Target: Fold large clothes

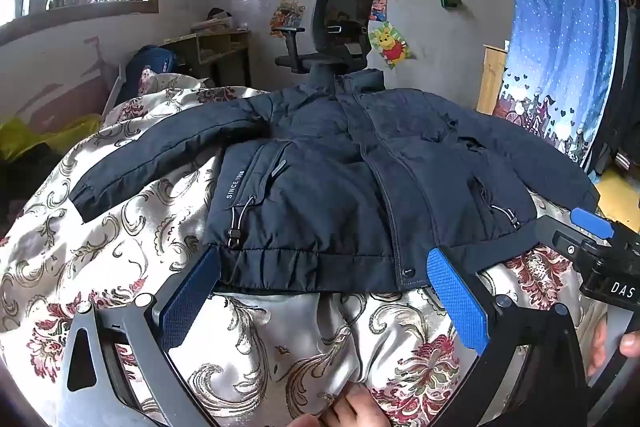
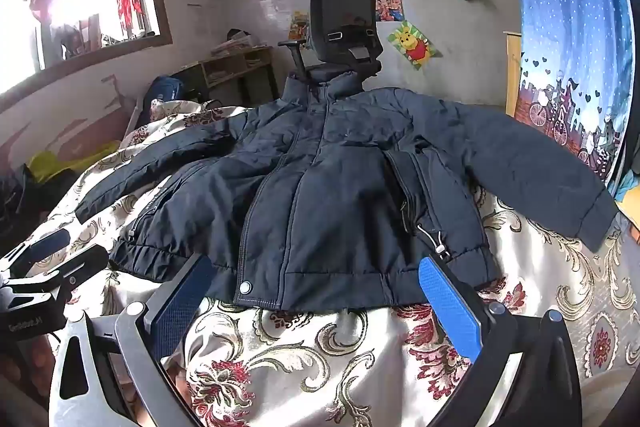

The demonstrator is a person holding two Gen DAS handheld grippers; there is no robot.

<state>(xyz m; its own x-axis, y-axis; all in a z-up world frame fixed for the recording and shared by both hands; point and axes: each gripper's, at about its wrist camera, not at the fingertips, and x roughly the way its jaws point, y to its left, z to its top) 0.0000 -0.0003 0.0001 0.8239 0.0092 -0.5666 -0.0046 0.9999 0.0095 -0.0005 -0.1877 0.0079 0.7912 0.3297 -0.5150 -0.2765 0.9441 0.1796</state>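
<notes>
A dark navy padded jacket (image 1: 328, 163) (image 2: 340, 187) lies face up on a floral bedspread (image 1: 280, 339) (image 2: 320, 347). It is zipped, its sleeves are spread to both sides and its hem is nearest me. My left gripper (image 1: 324, 255) is open and empty, just before the left half of the hem. My right gripper (image 2: 316, 265) is likewise open and empty at the right half of the hem. Each shows in the other's view: the right gripper (image 1: 576, 239) at the right edge, the left gripper (image 2: 68, 253) at the left edge. Neither grips cloth.
A black office chair (image 1: 340, 23) (image 2: 344, 23) stands behind the collar, against the wall. A blue curtain (image 1: 560, 39) hangs at the right and a wooden desk (image 1: 216, 47) stands at the back left. Crumpled bedding and a yellow cloth (image 1: 40, 135) lie at the left. A person's fingers (image 1: 352, 407) show at the bottom.
</notes>
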